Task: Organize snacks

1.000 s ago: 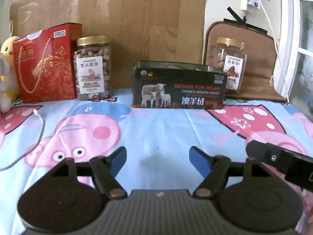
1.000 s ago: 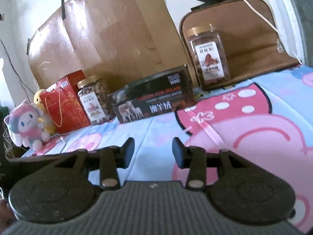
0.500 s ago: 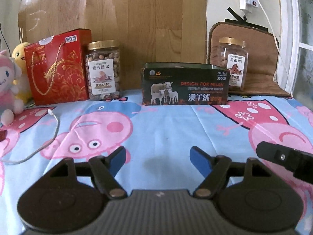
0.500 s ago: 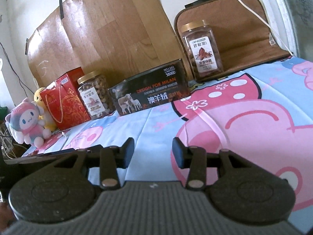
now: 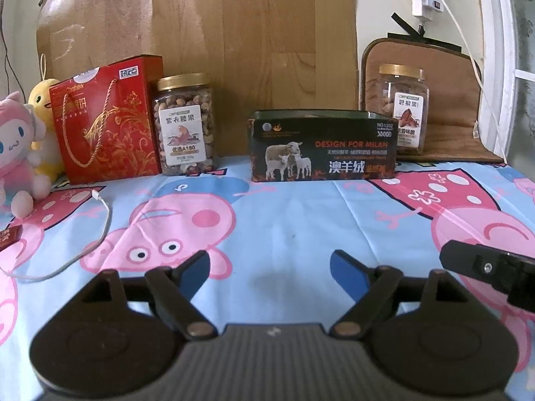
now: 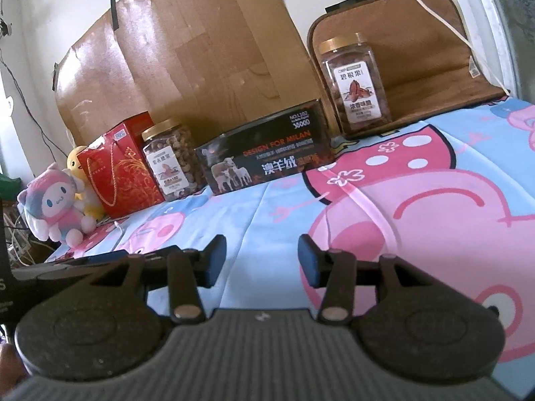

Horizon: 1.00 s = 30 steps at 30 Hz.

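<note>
A cartoon-pig sheet (image 5: 291, 220) in blue and pink covers the surface, and a wood-grain board (image 5: 207, 33) leans against the wall behind it. Along the back edge, from left to right, stand the snacks: a red gift bag (image 5: 107, 123) with gold cord handles, a cashew jar (image 5: 185, 125) with a gold lid just beside it, then, set apart by a gap, a long dark box (image 5: 322, 147) printed with sheep (open at the top), and behind its right end a pecan jar (image 5: 401, 107) resting on a brown cushion (image 5: 444, 100). All stand upright.

A pink plush toy (image 5: 15, 153) and a yellow one (image 5: 41, 127) sit at the far left, next to the bag. A white cable (image 5: 100, 230) curls over the sheet in front of them.

The left gripper (image 5: 269, 267) hovers low over the sheet, well short of the snacks, its blue-padded jaws wide apart and holding nothing. The right gripper (image 6: 260, 259) hangs to its right, jaws also apart and empty.
</note>
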{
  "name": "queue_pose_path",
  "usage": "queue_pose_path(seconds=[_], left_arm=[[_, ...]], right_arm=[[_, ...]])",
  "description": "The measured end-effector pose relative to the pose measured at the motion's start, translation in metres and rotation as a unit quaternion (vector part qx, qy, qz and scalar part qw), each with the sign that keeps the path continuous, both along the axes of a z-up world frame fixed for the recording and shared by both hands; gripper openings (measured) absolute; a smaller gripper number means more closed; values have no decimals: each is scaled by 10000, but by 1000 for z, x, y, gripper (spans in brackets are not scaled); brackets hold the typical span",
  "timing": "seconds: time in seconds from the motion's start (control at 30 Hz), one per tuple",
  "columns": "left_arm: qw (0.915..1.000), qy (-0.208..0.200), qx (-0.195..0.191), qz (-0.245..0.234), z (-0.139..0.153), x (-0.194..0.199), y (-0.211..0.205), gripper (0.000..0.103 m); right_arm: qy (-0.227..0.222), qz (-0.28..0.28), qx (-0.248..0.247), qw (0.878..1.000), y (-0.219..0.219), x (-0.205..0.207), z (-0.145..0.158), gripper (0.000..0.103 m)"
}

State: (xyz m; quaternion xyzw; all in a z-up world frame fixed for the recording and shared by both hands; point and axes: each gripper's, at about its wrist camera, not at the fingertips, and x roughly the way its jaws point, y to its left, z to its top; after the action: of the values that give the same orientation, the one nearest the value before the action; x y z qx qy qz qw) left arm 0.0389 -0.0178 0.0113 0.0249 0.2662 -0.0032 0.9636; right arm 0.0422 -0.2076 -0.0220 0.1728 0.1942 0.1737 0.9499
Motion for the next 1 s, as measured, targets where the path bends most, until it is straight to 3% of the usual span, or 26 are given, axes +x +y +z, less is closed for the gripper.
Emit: queue_pose_path(seconds=[0.37,0.67,1.0], left_arm=[[10000,55,-62,-15,0,4,4,83],[9995,217,-214,-87,-2,12,7,84],[9994,219,-252,-107,-2,12,7,86]], right_arm=[[-34,11,143,9999,-4,-1,-1,53],[223,-153,709,9971,-19,11,-5,53],[201,-158,431,9987,-12,11,-3,54]])
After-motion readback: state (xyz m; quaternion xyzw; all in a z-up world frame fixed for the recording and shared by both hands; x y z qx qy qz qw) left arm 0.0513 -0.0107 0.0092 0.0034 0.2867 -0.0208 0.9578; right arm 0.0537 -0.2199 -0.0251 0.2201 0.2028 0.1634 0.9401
